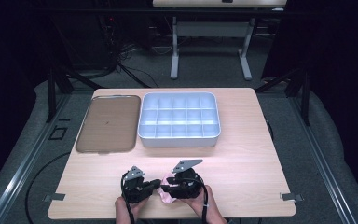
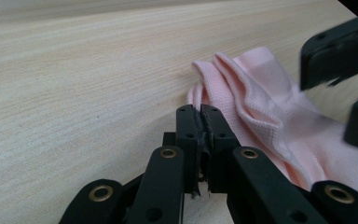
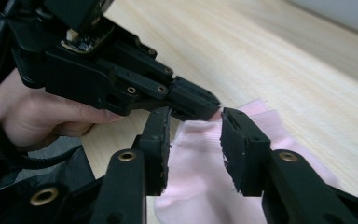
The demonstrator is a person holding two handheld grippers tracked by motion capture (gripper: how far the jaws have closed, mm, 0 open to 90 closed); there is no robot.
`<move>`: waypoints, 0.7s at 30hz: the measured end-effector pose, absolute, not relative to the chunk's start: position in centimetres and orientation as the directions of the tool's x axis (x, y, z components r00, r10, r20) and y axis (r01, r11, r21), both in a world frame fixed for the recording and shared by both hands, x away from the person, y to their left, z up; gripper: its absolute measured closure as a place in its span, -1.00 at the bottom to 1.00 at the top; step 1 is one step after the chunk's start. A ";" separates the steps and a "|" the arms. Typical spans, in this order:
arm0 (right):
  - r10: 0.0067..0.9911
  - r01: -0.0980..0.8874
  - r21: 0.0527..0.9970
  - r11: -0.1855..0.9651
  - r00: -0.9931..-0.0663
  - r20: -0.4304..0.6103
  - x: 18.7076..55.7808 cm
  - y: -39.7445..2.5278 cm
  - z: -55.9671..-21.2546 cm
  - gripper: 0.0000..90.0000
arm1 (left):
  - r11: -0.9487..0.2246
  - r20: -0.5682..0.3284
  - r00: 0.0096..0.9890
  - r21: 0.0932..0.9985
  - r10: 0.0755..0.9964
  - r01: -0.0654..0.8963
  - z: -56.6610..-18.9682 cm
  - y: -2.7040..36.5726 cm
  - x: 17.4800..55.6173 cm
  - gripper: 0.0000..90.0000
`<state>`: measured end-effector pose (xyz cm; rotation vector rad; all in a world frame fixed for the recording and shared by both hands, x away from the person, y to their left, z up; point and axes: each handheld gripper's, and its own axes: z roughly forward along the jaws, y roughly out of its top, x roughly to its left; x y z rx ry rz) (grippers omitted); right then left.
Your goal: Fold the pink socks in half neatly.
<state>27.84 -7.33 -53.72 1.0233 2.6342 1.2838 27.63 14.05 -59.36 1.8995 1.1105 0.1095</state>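
We see a pale pink sock [image 2: 279,116] lying crumpled on the tabletop [image 1: 242,158], close to its near edge and well apart from the white compartment tray [image 1: 179,120]. In the high view the sock [image 1: 168,193] shows as a small pink patch between the two claws, well nearer us than that tray.

Our left claw [image 2: 198,122] has its jaws pressed together at the sock's folded edge; the left gripper view shows no gap between them, but we cannot tell whether any fabric is pinched between them or whether they merely touch it. In the high view this claw [image 1: 156,184] points toward the sock from its left.

Our right claw [image 3: 196,142] stands with its jaws parted wide over the sock [image 3: 200,172], one jaw to each side of the cloth, gripping nothing. In the high view it [image 1: 165,189] sits just to the right of the sock, its tips close to the left claw's.

A hand [image 3: 42,116] wraps the left gripper's body beside the sock. Farther out, left of the compartment tray and just beside it, lies a flat brown tray [image 1: 106,123].
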 end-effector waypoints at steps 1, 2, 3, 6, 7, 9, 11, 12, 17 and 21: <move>0.584 0.544 0.715 0.439 -0.778 0.234 27.8 -7.7 -53.5 0.31 | -0.187 -0.337 0.592 0.736 0.732 0.650 -59.4 14.0 27.6 0.92; 0.611 0.553 0.716 0.425 -0.760 0.223 27.8 -8.7 -53.4 0.30 | -0.188 -0.337 0.592 0.736 0.732 0.650 -59.4 14.0 27.6 0.92; 0.611 0.553 0.716 0.425 -0.760 0.223 27.8 -8.7 -53.4 0.30 | -0.188 -0.337 0.592 0.736 0.732 0.650 -59.4 14.0 27.6 0.92; 0.669 0.577 0.689 0.438 -0.722 0.180 28.1 -9.8 -53.9 0.30 | -0.188 -0.335 0.593 0.737 0.732 0.649 -59.4 14.0 27.6 0.92; 0.675 0.585 0.674 0.450 -0.717 0.172 28.2 -10.1 -54.2 0.29 | -0.188 -0.335 0.593 0.737 0.732 0.649 -59.4 14.0 27.6 0.92; 0.678 0.594 0.659 0.462 -0.715 0.169 28.3 -10.3 -54.8 0.27 | -0.188 -0.336 0.593 0.737 0.732 0.649 -59.4 14.0 27.6 0.92; 0.668 0.576 0.658 0.485 -0.730 0.147 28.5 -9.6 -55.5 0.29 | -0.190 -0.336 0.595 0.737 0.730 0.649 -59.4 14.0 27.6 0.92; 0.659 0.566 0.651 0.505 -0.740 0.133 28.5 -9.3 -55.6 0.32 | -0.188 -0.337 0.596 0.738 0.729 0.648 -59.4 14.0 27.6 0.92; 0.611 0.524 0.639 0.563 -0.785 0.105 28.8 -7.6 -56.0 0.32 | -0.194 -0.334 0.600 0.738 0.727 0.646 -59.4 14.0 27.6 0.91; 0.593 0.514 0.630 0.583 -0.799 0.103 29.2 -6.8 -56.3 0.62 | -0.194 -0.336 0.601 0.737 0.725 0.647 -59.4 14.0 27.6 0.91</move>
